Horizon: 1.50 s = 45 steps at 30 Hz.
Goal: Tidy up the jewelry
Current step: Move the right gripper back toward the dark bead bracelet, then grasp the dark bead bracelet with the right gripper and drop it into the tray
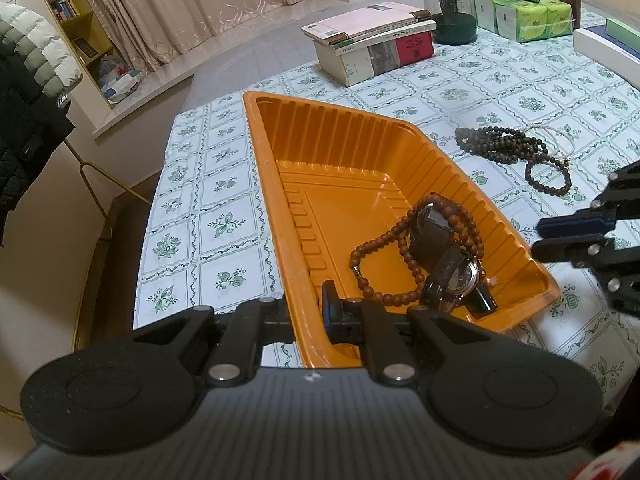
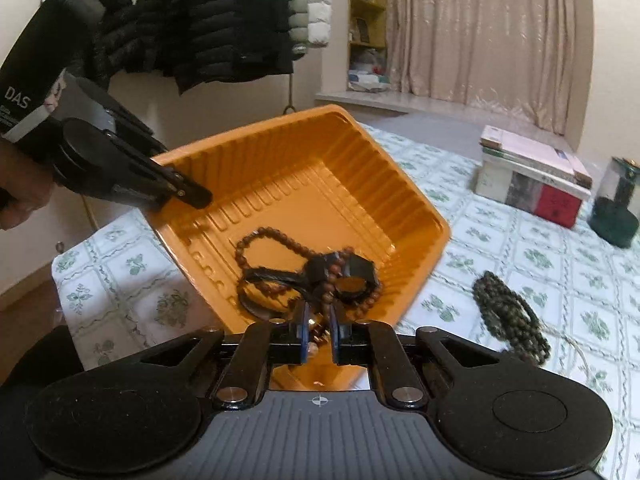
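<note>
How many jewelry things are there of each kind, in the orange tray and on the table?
Brown bead strings in the orange tray: 1
Watches in the tray: 1
Dark bead strings on the table: 1 pile, strands too tangled to count
Total: 3

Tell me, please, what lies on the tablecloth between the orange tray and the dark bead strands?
Only bare floral tablecloth separates the orange tray from the dark bead strands; the left wrist view shows this.
</note>
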Each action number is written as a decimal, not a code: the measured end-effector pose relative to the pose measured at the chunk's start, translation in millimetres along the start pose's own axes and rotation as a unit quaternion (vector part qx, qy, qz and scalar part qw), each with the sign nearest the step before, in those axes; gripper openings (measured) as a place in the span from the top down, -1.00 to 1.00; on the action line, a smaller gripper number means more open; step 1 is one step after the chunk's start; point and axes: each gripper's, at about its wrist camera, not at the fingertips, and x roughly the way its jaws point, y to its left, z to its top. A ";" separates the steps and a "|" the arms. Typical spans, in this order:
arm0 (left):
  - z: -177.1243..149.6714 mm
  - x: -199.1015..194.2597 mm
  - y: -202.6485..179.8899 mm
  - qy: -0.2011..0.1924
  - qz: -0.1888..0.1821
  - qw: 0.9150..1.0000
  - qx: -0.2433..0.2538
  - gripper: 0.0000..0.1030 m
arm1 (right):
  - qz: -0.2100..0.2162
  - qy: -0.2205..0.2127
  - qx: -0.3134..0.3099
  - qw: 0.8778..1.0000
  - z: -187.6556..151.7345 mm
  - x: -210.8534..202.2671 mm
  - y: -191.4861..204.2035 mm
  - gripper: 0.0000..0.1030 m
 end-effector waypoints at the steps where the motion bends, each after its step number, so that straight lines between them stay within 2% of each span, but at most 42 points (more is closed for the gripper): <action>1: -0.1 -0.1 0.1 0.000 0.000 1.000 0.000 0.81 | -0.008 0.003 0.006 1.000 -3.7 -1.8 -4.3 0.81; 6: -0.4 -0.4 0.4 0.000 0.000 1.000 0.001 0.81 | -0.074 0.040 0.039 0.996 -27.3 -4.8 -34.7 0.81; 10: -0.1 -0.1 0.2 0.000 0.001 1.000 0.000 0.81 | -0.133 0.064 0.081 0.986 -45.5 -7.3 -70.5 0.79; 12: 0.0 0.0 0.1 0.000 0.001 1.000 0.001 0.81 | -0.158 0.074 0.095 0.980 -51.4 -6.9 -87.0 0.72; 16: -0.1 0.0 0.3 0.000 0.001 1.000 0.000 0.81 | -0.183 0.079 0.112 0.973 -59.3 -7.2 -115.3 0.63; 20: 0.4 -0.5 0.6 0.001 0.001 1.000 0.001 0.81 | -0.198 0.089 0.101 0.971 -60.4 2.1 -132.7 0.58; 23: 0.6 -0.4 0.8 0.001 0.002 1.000 0.000 0.81 | -0.199 0.086 0.084 0.973 -58.8 9.1 -138.0 0.30; 24: 0.6 -0.4 1.0 0.001 0.002 1.000 -0.001 0.81 | -0.198 0.084 0.080 0.973 -57.5 10.8 -139.7 0.27; 31: 1.4 -0.4 1.0 0.002 0.002 1.000 -0.003 0.81 | -0.183 0.078 0.070 0.977 -49.9 30.6 -146.0 0.27; 34: 1.4 -0.4 1.0 0.002 0.002 1.000 -0.003 0.81 | -0.180 0.078 0.072 0.978 -47.3 33.4 -145.5 0.33; 36: 1.5 -0.3 0.6 0.002 0.002 1.000 -0.002 0.81 | -0.171 0.080 0.070 0.979 -46.7 34.3 -142.7 0.71; 38: 1.4 -0.5 1.2 0.002 0.002 1.000 -0.003 0.81 | -0.177 0.080 0.056 0.979 -47.1 34.2 -136.8 0.85; 45: 1.5 -0.3 0.5 0.002 0.003 1.000 -0.002 0.81 | -0.176 0.043 0.041 0.983 -34.6 13.8 -115.0 0.90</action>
